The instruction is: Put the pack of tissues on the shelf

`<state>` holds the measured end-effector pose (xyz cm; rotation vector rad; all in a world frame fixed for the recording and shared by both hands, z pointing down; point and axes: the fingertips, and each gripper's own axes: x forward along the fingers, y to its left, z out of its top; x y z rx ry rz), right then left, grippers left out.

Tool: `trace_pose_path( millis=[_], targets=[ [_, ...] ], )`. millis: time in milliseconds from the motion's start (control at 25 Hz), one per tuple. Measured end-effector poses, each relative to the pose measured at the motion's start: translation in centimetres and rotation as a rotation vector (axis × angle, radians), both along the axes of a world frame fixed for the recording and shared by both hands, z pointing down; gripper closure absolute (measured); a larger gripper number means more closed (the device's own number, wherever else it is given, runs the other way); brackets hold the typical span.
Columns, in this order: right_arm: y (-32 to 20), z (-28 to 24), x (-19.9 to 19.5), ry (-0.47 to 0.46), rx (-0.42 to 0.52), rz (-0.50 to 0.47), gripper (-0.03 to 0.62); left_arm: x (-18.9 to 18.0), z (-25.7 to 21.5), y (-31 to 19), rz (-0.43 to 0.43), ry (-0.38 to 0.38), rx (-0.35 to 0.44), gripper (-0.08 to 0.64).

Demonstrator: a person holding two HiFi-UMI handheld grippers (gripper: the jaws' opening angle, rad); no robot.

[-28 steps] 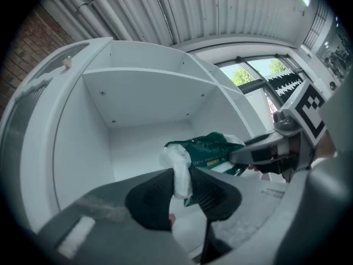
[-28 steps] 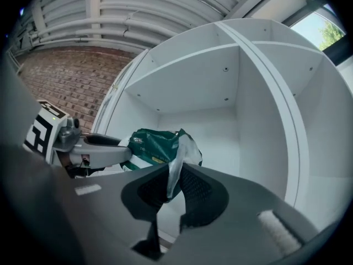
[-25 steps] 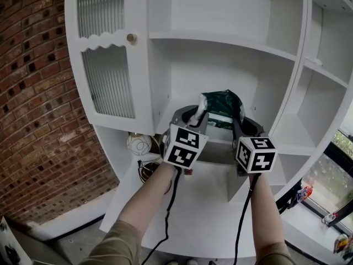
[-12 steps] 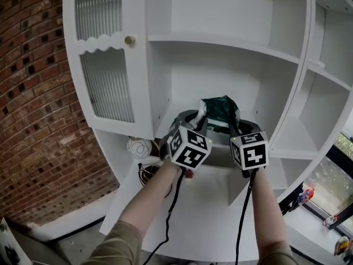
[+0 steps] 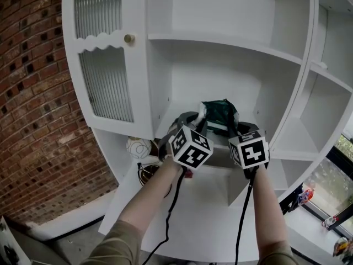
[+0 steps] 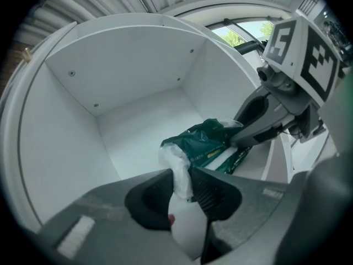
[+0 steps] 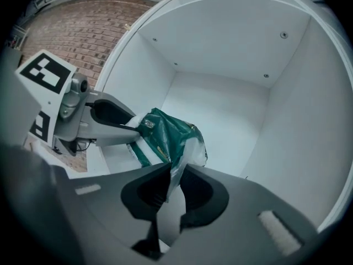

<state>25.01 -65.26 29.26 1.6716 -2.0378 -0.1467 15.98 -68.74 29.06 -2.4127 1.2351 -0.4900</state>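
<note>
The pack of tissues point(image 5: 219, 112) is dark green with white ends and hangs between my two grippers inside an open white shelf compartment point(image 5: 182, 112). My left gripper point(image 6: 179, 173) is shut on the pack's white left end point(image 6: 175, 167). My right gripper point(image 7: 174, 184) is shut on the thin white wrapper flap at the pack's right end point(image 7: 185, 162). In the left gripper view the green pack point(image 6: 207, 145) sits low over the shelf floor, with the right gripper's fingers point(image 6: 259, 128) reaching it from the right. The head view shows both marker cubes in front of the pack.
A cabinet door with ribbed glass and a round knob point(image 5: 129, 38) hangs at the left. A pale ball point(image 5: 138, 146) and small items sit on the lower shelf at the left. More white compartments point(image 5: 309, 126) stand at the right. Brick wall point(image 5: 33, 120) lies at the far left.
Both grippers have sunk a little with the pack, which now sits lower in the compartment. The marker cubes have rolled slightly.
</note>
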Motion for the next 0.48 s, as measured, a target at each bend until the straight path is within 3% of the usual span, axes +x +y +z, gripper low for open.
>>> trace_pose_path(
  millis=[480],
  targets=[
    [0.08, -0.15, 0.03, -0.006, 0.032, 0.006, 0.532, -0.18, 0.41, -0.14, 0.01, 0.006, -0.031, 0.433]
  ],
)
